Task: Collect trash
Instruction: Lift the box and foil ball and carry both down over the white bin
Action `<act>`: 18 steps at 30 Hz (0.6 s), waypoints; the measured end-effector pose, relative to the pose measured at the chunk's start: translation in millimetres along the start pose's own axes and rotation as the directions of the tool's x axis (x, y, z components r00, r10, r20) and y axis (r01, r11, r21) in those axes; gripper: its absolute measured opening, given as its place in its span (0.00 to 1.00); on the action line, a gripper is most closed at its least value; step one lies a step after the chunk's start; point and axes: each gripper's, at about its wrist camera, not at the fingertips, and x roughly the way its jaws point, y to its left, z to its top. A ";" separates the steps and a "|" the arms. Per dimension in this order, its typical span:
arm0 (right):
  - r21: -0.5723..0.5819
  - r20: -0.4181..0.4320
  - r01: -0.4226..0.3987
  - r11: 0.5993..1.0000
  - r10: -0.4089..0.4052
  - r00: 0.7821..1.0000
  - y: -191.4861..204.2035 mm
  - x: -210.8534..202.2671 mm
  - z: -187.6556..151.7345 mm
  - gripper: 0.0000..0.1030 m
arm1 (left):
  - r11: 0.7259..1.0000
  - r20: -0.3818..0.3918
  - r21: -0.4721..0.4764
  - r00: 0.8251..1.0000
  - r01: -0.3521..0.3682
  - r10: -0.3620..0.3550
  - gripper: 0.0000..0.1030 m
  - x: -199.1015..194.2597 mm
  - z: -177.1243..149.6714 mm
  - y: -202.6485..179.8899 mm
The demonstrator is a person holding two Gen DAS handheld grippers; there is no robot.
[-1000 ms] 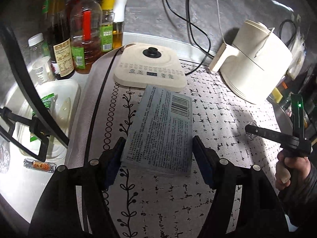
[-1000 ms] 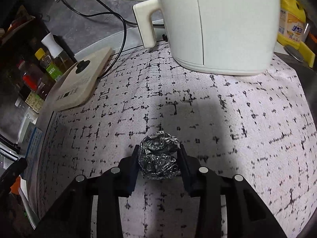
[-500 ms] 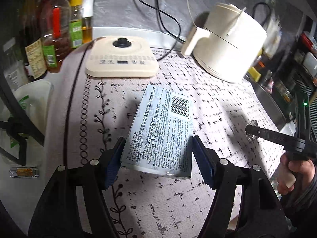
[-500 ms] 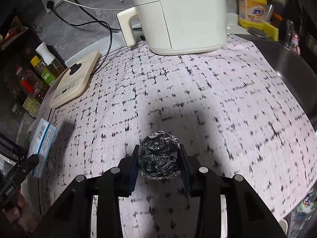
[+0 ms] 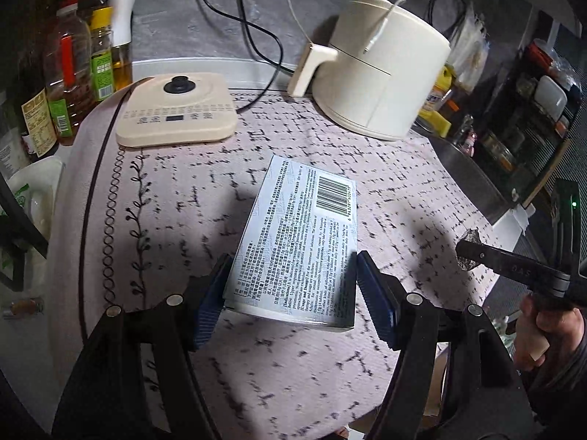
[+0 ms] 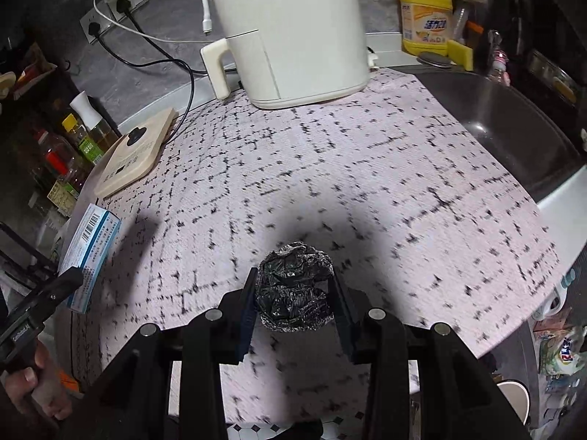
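Observation:
My left gripper (image 5: 293,289) is shut on a flat printed box (image 5: 299,238) with a barcode, held above the patterned tablecloth (image 5: 183,201). The box also shows in the right wrist view (image 6: 91,249) at the far left. My right gripper (image 6: 293,293) is shut on a crumpled foil ball (image 6: 293,286), held above the cloth near the table's front edge. The foil ball shows in the left wrist view (image 5: 467,253) at the right, in the other gripper's fingers.
A cream air fryer (image 6: 286,33) and a flat cream appliance (image 5: 176,113) stand at the back of the table with cables. Sauce bottles (image 5: 73,73) stand at the back left. A dark sink (image 6: 513,139) lies right. A yellow detergent bottle (image 6: 425,14) stands behind it.
Both grippers have lifted and pulled back from the table with their loads. More of the table, the sink and the floor edge shows now.

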 end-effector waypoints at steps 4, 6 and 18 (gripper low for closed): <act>0.013 0.017 -0.010 1.000 0.009 1.000 -28.8 -19.8 -15.9 0.36 | 1.000 0.001 0.025 1.000 -0.001 0.001 0.66 -4.1 -15.5 -31.1; 0.001 0.033 -0.018 1.000 0.018 0.999 -41.1 -31.6 -25.0 0.36 | 0.999 0.002 0.040 1.000 -0.006 0.005 0.66 -7.4 -25.0 -53.0; 0.043 0.061 -0.037 0.998 0.035 0.998 -141.6 -94.4 -92.7 0.36 | 0.996 -0.017 0.089 1.000 -0.006 0.008 0.66 -30.0 -82.9 -163.0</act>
